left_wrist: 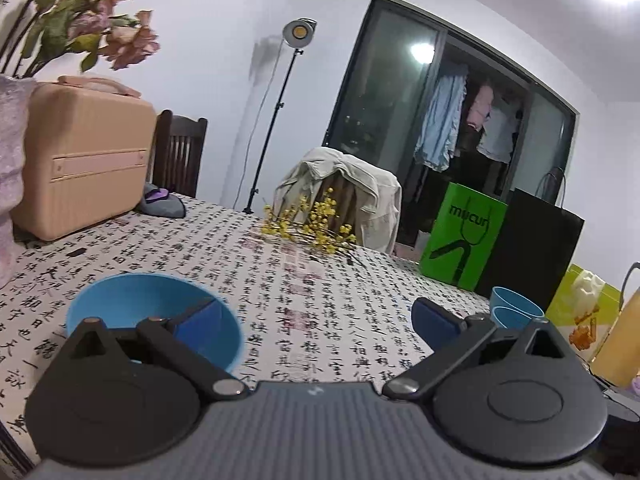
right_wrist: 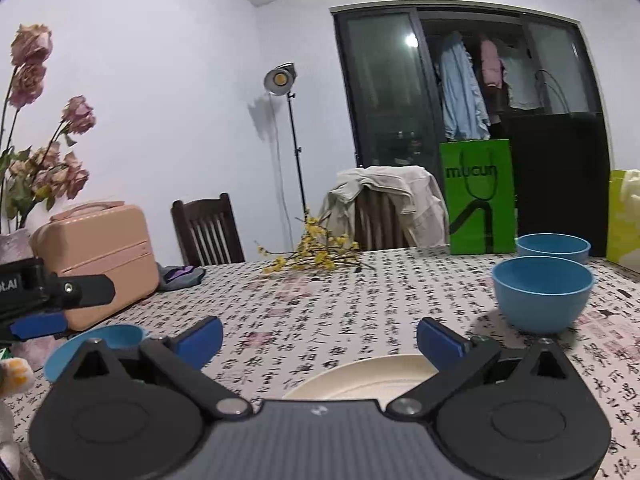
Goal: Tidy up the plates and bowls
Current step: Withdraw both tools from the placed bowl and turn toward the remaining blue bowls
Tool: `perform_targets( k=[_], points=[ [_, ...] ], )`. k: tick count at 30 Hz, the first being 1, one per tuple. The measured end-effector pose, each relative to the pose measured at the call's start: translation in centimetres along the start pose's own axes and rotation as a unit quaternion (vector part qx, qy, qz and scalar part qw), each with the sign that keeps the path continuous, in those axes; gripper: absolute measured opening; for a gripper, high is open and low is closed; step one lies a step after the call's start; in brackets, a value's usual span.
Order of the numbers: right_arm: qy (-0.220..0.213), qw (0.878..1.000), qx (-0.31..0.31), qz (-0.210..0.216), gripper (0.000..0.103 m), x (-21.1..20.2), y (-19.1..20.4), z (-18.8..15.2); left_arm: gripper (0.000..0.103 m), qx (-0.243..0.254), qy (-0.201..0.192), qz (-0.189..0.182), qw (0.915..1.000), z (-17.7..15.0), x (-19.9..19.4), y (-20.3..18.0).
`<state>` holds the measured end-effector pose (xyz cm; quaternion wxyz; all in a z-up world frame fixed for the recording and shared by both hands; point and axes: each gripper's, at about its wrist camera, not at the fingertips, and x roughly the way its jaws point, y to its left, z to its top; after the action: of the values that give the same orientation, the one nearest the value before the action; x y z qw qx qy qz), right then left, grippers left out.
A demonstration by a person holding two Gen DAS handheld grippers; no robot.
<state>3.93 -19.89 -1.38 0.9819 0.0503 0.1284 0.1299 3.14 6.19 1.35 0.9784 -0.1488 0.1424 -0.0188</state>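
Observation:
In the left wrist view a blue bowl sits on the script-printed tablecloth at lower left. My left gripper is open, with its left pad over that bowl's right rim and nothing between the fingers. Two more blue bowls stand at the right. In the right wrist view my right gripper is open just above a cream plate, whose near part is hidden by the gripper body. A blue bowl and another behind it stand at the right. The first bowl lies at the left, under the left gripper.
A peach case and a vase of dried roses occupy the table's left. Yellow flower sprigs lie at the far middle. Green, black and yellow-green bags line the right. Chairs stand behind.

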Motion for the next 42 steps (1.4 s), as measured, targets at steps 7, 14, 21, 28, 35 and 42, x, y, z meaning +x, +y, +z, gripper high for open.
perform_targets(
  k=[7,14,21,28,35,42],
  points=[
    [-0.006,1.0,0.021,-0.018,0.103,-0.7,-2.4,0.1,0.103,0.008,0.006,-0.017,0.9998,-0.2,0.6,-1.8],
    [-0.014,0.999,0.034,-0.035,0.103,-1.3,-4.5,-0.1,0.103,0.017,0.012,-0.029,0.9993,-0.4,1.4,-3.6],
    [-0.02,0.997,0.05,-0.052,0.103,-1.5,-6.7,-0.2,0.103,0.028,0.018,-0.043,0.9985,-0.6,2.2,-5.6],
    [-0.023,0.995,0.068,-0.069,0.103,-1.9,-9.1,-0.5,0.103,0.035,0.028,-0.055,0.9975,-1.1,3.2,-7.4],
    [-0.027,0.992,0.082,-0.088,0.103,-2.1,-11.4,-0.6,0.103,0.038,0.042,-0.066,0.9962,-1.5,4.3,-8.9],
    [-0.027,0.99,0.095,-0.101,0.103,-2.4,-13.4,-0.7,0.103,0.046,0.049,-0.072,0.9951,-1.6,5.3,-10.3]
  ],
)
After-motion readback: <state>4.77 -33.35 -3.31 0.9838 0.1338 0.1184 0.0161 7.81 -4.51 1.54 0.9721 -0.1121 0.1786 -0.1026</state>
